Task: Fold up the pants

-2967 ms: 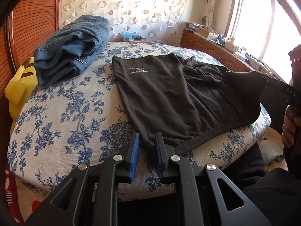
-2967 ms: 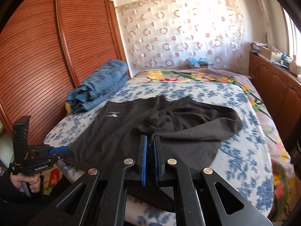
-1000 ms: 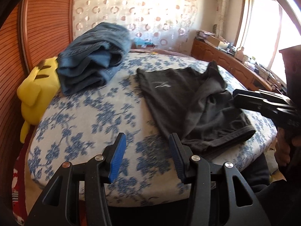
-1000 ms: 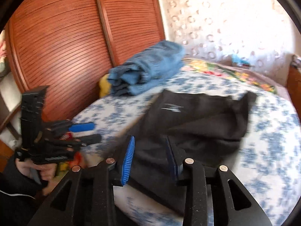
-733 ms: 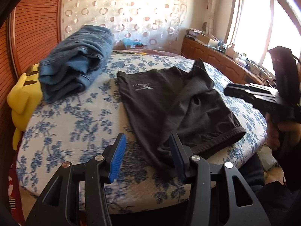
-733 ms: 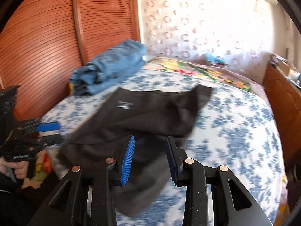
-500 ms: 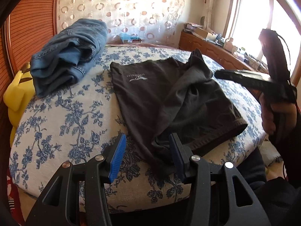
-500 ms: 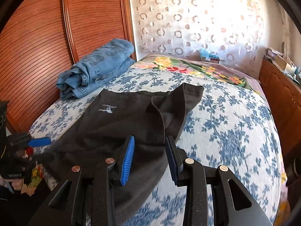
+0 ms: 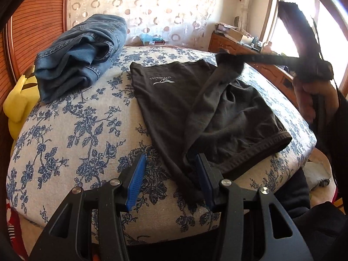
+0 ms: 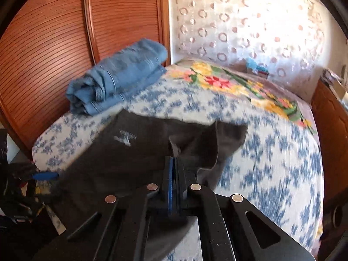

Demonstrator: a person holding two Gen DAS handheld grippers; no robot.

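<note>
Pads of your left gripper point(image 9: 170, 177) stand wide apart, low over the near bed edge; the right pad touches the near corner of the black pants point(image 9: 191, 108), nothing pinched. Your right gripper point(image 10: 174, 165) has its pads pressed together on a raised fold of the pants' far hem, lifting that cloth off the bed point(image 9: 71, 134). Pants lie mid-bed on the blue floral cover, waistband toward you, white logo facing up. Beyond, to the left, folded jeans point(image 9: 80, 54) rest against the wooden sliding doors point(image 10: 65, 32). A yellow plush point(image 9: 18, 100) sits beside them. Patterned curtain point(image 9: 141, 6) at far end.
</note>
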